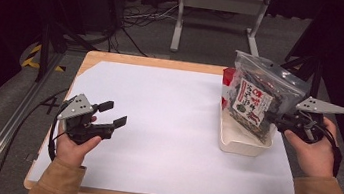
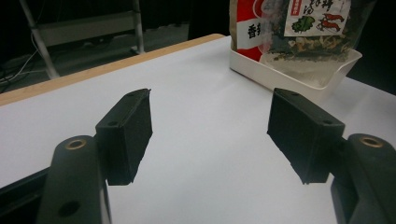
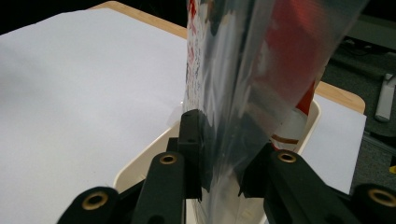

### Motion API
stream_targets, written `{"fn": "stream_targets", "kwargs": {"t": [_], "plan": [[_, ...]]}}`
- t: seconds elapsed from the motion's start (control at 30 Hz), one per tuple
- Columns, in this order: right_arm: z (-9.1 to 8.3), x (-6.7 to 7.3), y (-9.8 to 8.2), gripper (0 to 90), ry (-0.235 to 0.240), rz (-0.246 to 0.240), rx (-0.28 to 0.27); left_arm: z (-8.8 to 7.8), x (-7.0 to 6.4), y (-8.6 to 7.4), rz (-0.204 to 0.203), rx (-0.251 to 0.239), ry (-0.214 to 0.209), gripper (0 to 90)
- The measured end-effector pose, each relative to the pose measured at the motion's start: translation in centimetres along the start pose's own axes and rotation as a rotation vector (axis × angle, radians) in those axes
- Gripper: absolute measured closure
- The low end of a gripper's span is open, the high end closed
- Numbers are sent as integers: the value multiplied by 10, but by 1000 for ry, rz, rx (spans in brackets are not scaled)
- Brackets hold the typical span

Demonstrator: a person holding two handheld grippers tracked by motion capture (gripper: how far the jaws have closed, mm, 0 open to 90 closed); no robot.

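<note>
A clear zip bag of dark dried food (image 1: 259, 96) with a white printed label stands upright in a white tray (image 1: 234, 143) at the table's right side. My right gripper (image 1: 278, 118) is shut on the bag's right edge, and in the right gripper view both pads squeeze the bag (image 3: 243, 84) over the tray (image 3: 140, 158). A red packet (image 1: 227, 79) stands behind the bag in the tray. My left gripper (image 1: 111, 113) hovers open over the left of the white table sheet (image 1: 166, 126), nothing between its jaws. In the left gripper view the bag (image 2: 313, 28) and tray (image 2: 299, 77) show far off.
The wooden table edge (image 1: 154, 62) frames the white sheet. A metal stand (image 1: 216, 12) and cables lie on the floor behind the table. A dark rail (image 1: 10, 121) runs along the left side.
</note>
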State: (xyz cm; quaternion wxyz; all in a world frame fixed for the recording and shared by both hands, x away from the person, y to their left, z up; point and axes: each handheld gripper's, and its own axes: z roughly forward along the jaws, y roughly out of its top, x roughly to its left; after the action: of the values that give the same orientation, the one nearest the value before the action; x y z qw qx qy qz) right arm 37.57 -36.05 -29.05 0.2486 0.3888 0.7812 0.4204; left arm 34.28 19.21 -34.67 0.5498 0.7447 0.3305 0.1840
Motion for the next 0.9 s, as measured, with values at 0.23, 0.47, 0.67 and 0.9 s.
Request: {"fn": "stream_targets", "kwargs": {"t": [0.23, 0.47, 0.67, 0.9], "plan": [[10, 1, -10, 741, 13, 0, 22, 0, 0, 0, -2, 1, 1, 307], [18, 2, -19, 742, 21, 10, 41, 0, 1, -1, -7, 4, 3, 305], [21, 1, -26, 743, 25, 18, 35, 1, -1, -1, -3, 4, 2, 304], [31, 6, -32, 743, 32, 11, 55, 3, -1, 0, 4, 10, -4, 303]]}}
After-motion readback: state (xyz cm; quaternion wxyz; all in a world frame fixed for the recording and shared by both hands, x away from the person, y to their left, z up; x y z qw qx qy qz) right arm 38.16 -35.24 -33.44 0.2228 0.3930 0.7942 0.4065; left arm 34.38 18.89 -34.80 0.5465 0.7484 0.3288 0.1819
